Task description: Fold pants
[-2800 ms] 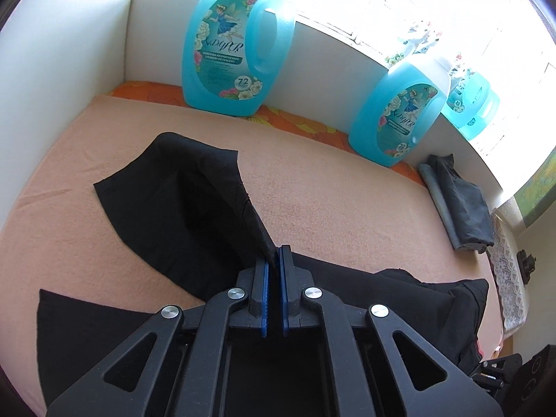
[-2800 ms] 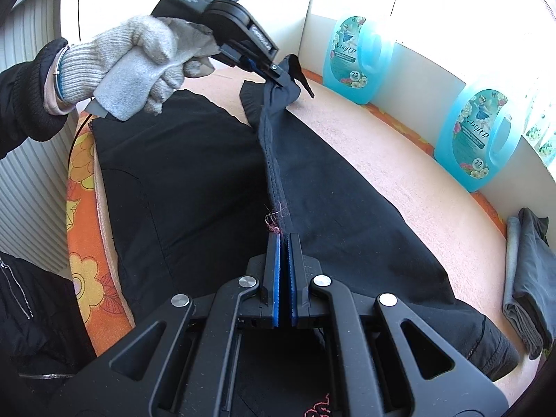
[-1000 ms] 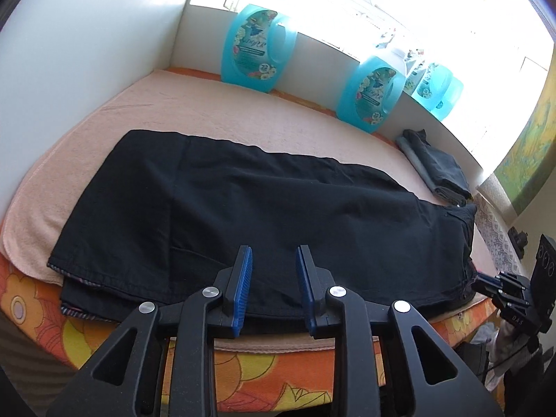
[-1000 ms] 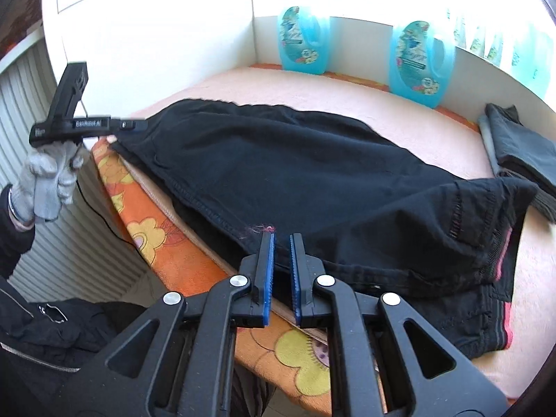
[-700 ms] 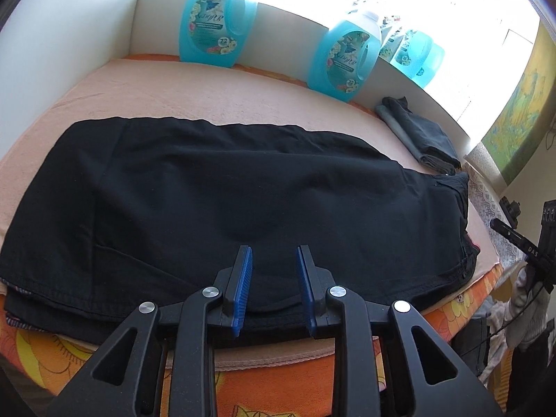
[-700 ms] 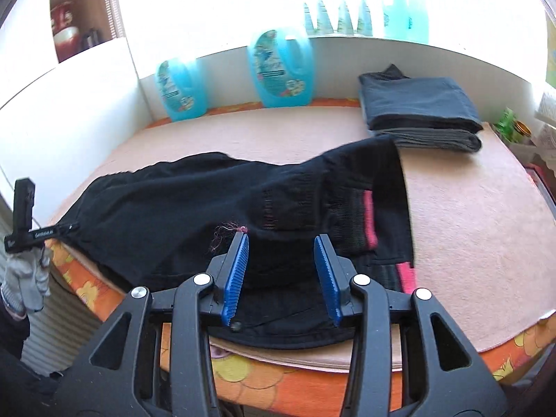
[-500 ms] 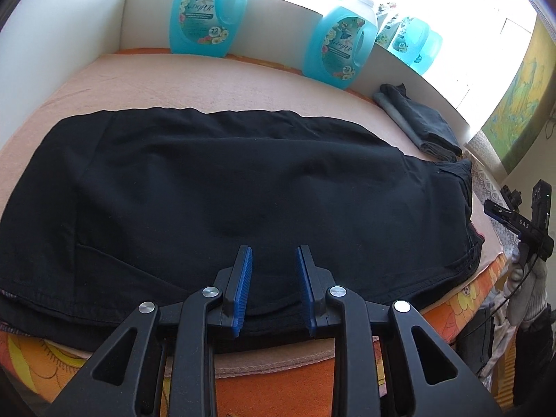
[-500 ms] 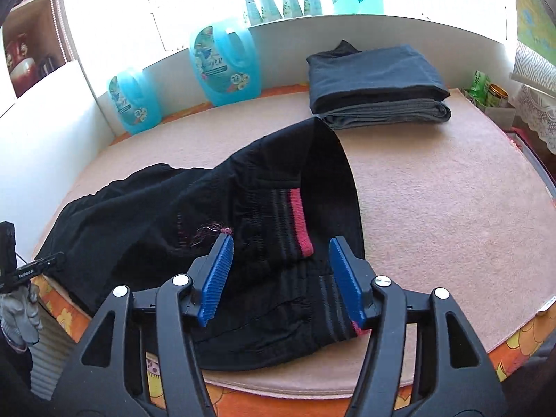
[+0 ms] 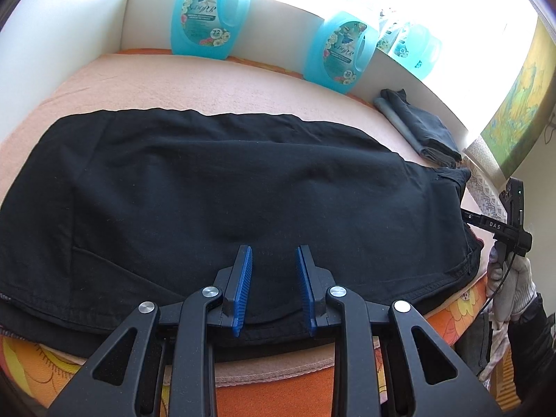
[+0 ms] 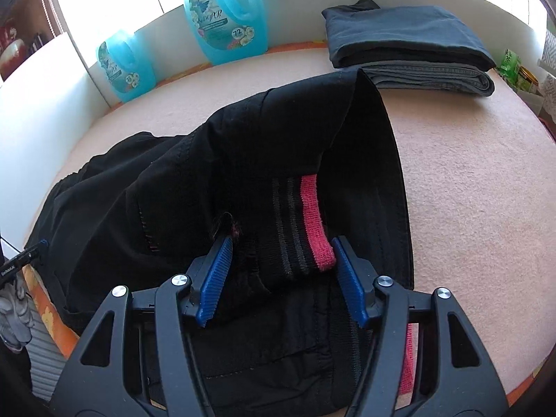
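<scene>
Black pants (image 9: 243, 180) lie flat on a peach blanket (image 9: 173, 80), folded lengthwise, legs to the left and waist to the right. My left gripper (image 9: 273, 253) hovers open over their near edge, the cloth lying below its blue pads and not pinched. In the right wrist view the waist end (image 10: 173, 208) is rumpled, with its top layer turned up and a pink-striped elastic waistband (image 10: 314, 219) showing. My right gripper (image 10: 282, 243) stands open just above that waistband, with the band between its pads and not pressed. A gloved hand (image 9: 510, 278) holds it at the table's right end.
Blue detergent jugs (image 9: 208, 14) (image 9: 344, 52) (image 10: 226, 17) line the white back wall. A stack of folded dark clothes (image 10: 406, 34) (image 9: 424, 128) sits at the back right. An orange floral sheet (image 9: 278, 392) hangs over the front edge. Bare blanket (image 10: 469, 173) lies right of the waist.
Both grippers let go of the raised pants, which now lie flat. The right gripper opened wide and swung round to the waist end. The left one edged closer, its jaws unchanged over the last second.
</scene>
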The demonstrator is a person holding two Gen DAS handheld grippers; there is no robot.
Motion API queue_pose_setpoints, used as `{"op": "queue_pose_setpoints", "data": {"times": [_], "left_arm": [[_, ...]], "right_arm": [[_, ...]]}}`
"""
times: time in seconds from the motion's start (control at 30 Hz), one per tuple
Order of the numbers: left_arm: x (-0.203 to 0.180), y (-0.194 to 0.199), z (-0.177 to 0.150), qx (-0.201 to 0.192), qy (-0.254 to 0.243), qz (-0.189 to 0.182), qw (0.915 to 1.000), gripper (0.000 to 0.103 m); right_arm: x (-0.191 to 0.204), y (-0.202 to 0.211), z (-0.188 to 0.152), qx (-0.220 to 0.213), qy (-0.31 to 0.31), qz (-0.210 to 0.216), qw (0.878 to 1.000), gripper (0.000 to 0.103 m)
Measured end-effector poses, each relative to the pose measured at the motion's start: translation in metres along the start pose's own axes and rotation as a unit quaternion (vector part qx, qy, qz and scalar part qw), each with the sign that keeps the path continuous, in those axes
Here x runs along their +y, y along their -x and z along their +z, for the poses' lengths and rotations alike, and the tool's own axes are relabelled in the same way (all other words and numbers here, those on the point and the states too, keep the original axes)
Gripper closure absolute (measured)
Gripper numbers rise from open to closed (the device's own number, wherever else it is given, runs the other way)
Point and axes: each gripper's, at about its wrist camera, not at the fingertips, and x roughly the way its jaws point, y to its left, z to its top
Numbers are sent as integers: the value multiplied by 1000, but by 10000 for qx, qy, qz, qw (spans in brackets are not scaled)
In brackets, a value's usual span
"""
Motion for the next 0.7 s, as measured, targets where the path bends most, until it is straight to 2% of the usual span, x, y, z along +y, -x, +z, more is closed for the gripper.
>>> {"op": "queue_pose_setpoints", "data": {"times": [0.23,0.27,0.3,0.37,0.5,0.7], "left_arm": [[1,0,0,-49,12,-69,10000,79],[2,0,0,-47,13,-70,10000,79],[1,0,0,-51,9,-69,10000,79],[2,0,0,-60,9,-82,9999,79],[4,0,0,-72,19,-119,9999,79],[2,-1,1,-37,-36,-100,9999,79]], "right_arm": [[11,13,-3,-301,204,-344,9987,58],[14,16,-3,-366,237,-535,9976,88],[15,19,-1,-375,187,-475,9980,91],[15,25,-2,-414,90,-332,9986,91],[19,37,-4,-494,125,-414,9978,92],[14,84,-4,-879,19,-491,9949,93]]}}
